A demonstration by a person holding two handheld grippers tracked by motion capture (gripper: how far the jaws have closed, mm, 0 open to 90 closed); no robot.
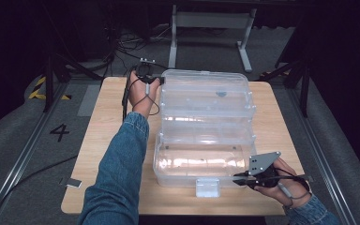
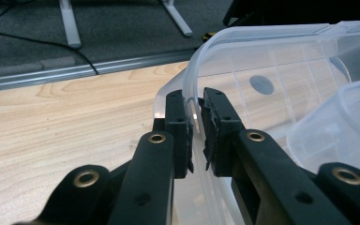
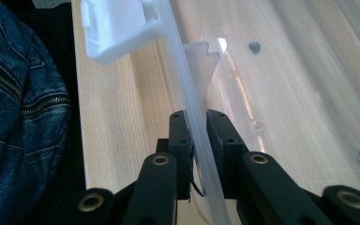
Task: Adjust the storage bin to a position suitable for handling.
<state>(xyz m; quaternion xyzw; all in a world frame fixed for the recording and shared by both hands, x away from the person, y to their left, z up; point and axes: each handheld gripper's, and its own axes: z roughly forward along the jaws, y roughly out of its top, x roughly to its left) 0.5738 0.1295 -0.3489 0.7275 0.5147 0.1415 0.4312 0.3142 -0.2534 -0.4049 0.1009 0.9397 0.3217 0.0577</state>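
Box: a clear plastic tiered storage box [image 1: 206, 126] is sitting opened out on the wooden table [image 1: 108, 140].
Latch: a white latch [image 1: 207, 186] is hanging at its near wall.
Left gripper [image 2: 195, 123]: is pinching the far lid's rim.
Right gripper [image 3: 197, 133]: is clamping the near wall's edge.

A lab or test bay, I'd say: a bare wooden table [image 1: 108, 140] stands on grey carpet between metal floor rails [image 1: 26, 154], with a painted number 4 [image 1: 59, 132], yellow-black hazard tape [image 1: 40, 89], loose cables [image 1: 122, 47] and a white desk frame [image 1: 211, 28] behind, all against dark surroundings.
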